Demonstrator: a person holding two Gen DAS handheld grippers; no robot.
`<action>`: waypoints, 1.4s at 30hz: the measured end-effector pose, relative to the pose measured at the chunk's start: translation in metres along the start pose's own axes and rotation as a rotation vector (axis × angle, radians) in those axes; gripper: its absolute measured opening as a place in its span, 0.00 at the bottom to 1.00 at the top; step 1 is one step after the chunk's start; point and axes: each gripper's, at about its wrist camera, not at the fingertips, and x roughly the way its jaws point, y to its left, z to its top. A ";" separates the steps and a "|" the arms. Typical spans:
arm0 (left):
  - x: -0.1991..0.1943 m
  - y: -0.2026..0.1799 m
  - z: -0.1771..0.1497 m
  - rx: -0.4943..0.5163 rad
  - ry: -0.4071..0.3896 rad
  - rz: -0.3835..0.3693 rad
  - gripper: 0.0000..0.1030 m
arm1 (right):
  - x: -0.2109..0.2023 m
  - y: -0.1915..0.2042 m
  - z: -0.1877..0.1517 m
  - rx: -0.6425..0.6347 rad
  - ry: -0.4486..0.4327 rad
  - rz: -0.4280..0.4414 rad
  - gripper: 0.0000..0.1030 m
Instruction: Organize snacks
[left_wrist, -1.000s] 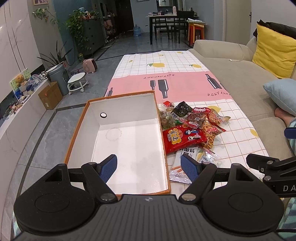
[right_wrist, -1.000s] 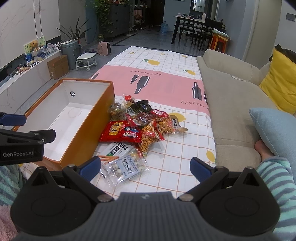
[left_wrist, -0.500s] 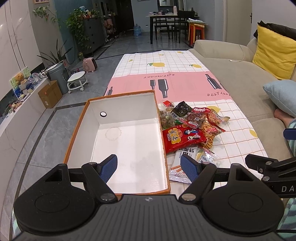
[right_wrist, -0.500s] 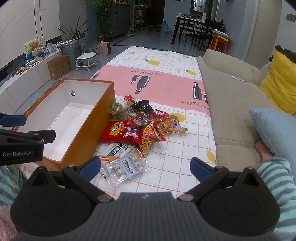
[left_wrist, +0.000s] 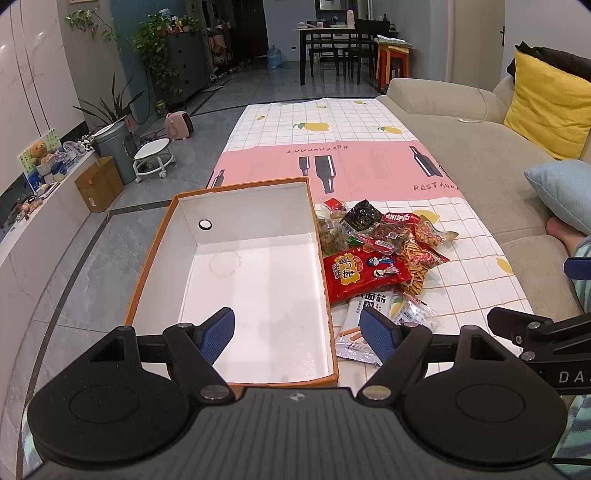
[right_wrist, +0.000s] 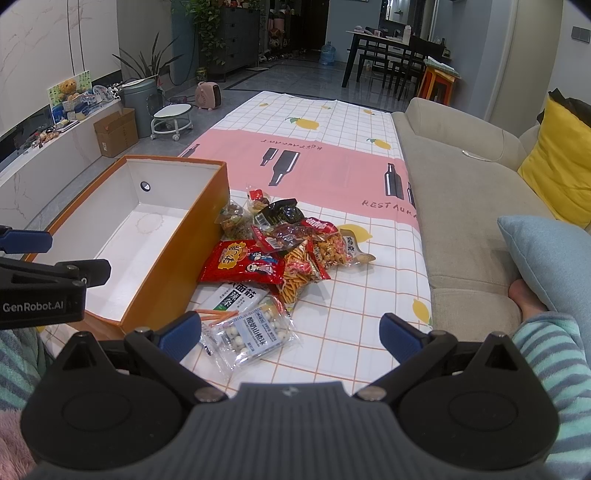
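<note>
The left gripper is being held level with jaws spread wide; the right gripper is likewise being held agape, empty.

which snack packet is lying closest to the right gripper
The clear packet of white balls, just ahead of the right gripper. Unlike the red and orange bags farther back in the pile, it is transparent with a pale blue label.

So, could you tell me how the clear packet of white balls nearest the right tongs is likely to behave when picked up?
The clear packet is thin crinkled film, so it will probably sag and flex rather than stay flat. Its glossy surface may slip between the pads, so a pinch near a sealed edge seems safer. The loose white balls inside would likely shift toward the lower end.
</note>
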 end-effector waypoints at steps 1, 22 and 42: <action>0.000 -0.001 0.000 0.000 0.001 0.000 0.88 | 0.000 0.000 0.000 0.000 0.000 0.000 0.96; 0.000 0.001 0.001 -0.006 0.010 -0.007 0.88 | 0.000 0.003 0.001 -0.004 0.001 0.003 0.96; 0.004 0.001 0.005 0.001 0.033 -0.028 0.84 | 0.006 -0.004 0.001 0.019 0.018 0.012 0.96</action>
